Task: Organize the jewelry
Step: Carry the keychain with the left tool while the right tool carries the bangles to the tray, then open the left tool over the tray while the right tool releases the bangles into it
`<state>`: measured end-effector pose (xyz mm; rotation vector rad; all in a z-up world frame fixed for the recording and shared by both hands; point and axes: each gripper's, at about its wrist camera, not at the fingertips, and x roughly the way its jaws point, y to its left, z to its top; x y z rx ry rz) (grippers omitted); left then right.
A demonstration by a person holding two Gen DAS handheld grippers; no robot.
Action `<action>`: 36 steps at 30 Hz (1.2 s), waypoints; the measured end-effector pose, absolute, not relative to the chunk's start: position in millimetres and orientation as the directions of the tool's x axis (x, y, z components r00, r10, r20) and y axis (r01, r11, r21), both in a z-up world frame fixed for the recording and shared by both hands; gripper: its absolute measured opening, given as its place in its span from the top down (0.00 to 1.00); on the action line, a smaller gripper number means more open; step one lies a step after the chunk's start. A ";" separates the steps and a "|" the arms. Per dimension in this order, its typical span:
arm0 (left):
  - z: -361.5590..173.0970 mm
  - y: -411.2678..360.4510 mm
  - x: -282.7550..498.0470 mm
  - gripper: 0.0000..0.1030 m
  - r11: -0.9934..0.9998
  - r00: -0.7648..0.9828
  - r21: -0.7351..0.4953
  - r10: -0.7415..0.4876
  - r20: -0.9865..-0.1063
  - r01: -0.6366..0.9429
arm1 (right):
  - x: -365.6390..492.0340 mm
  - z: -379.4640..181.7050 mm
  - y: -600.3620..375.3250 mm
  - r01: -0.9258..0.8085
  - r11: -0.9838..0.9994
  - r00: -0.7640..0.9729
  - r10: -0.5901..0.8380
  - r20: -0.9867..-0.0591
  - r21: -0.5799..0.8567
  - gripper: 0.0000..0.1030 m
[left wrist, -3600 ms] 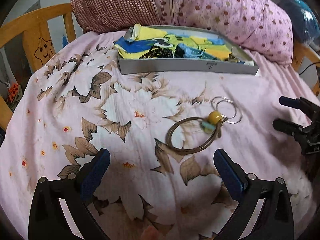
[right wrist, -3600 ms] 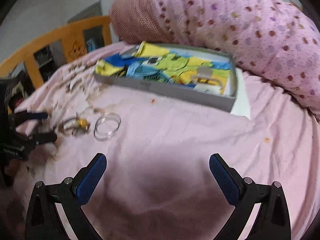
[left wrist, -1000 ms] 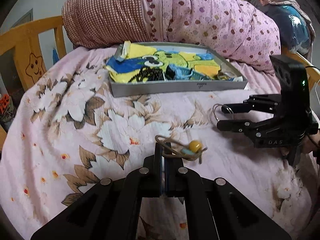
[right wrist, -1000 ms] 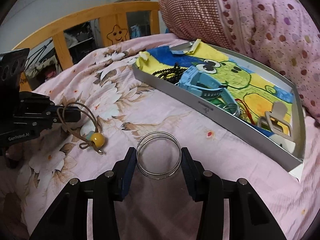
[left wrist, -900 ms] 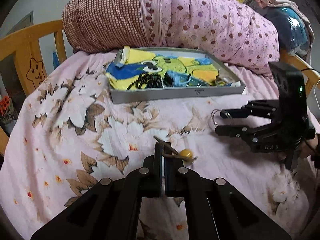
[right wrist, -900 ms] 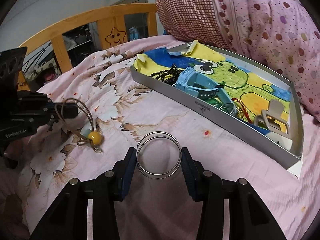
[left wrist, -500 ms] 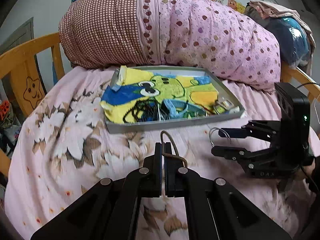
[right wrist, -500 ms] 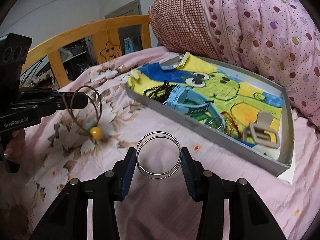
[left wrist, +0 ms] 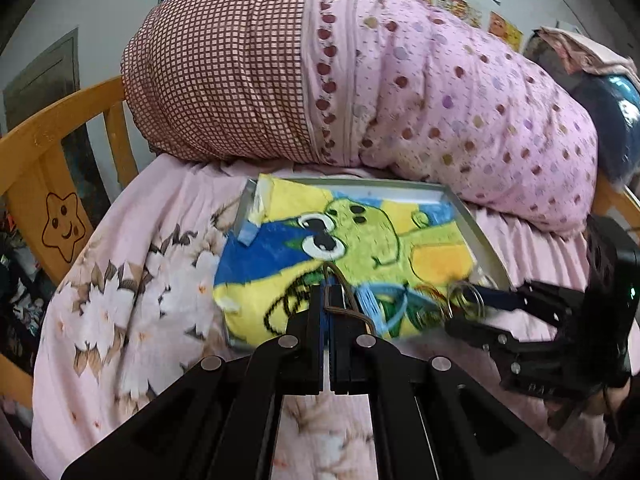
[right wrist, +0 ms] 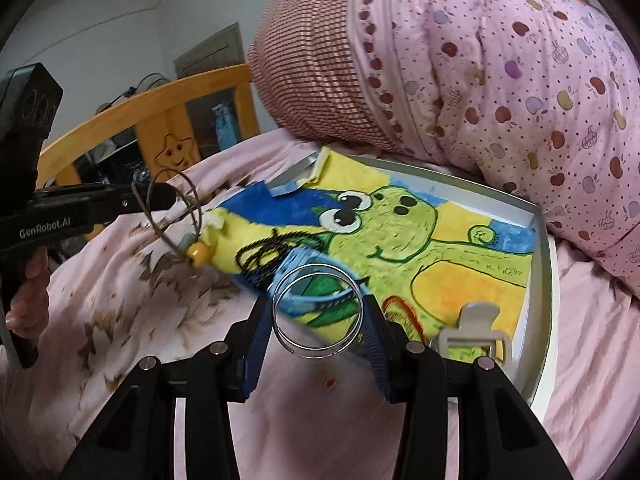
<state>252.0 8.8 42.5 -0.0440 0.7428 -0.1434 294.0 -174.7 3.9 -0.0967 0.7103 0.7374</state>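
Left wrist view: the left claw (left wrist: 329,312), fully closed, pinches a cord bracelet (left wrist: 340,296) above the tray (left wrist: 486,244).

Right wrist view: the right claw (right wrist: 318,312), partly open, clamps silver bangles (right wrist: 318,310) near the tray's front edge. Several pieces already lie inside; both carried items remain undeposited.

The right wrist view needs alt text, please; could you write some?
The right hand-held gripper holds silver bangles before a grey tray lined with a frog-print cloth on a pink bed; at left, the left hand-held gripper dangles a yellow-beaded cord bracelet.
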 end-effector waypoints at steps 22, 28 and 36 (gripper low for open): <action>-6.2 14.6 308.6 0.99 0.997 0.643 -0.079 -0.068 -0.763 0.011 | 336.3 -29.7 -173.1 -0.608 0.772 0.491 0.549 -0.676 0.185 0.59; -11.7 18.2 309.4 0.99 0.996 0.626 -0.087 -0.064 -0.777 -0.006 | 337.0 -31.0 -171.8 -0.604 0.775 0.492 0.547 -0.678 0.187 0.59; -13.4 18.2 309.6 0.99 0.996 0.620 -0.089 -0.065 -0.782 -0.009 | 337.2 -30.4 -174.1 -0.596 0.782 0.499 0.539 -0.679 0.183 0.59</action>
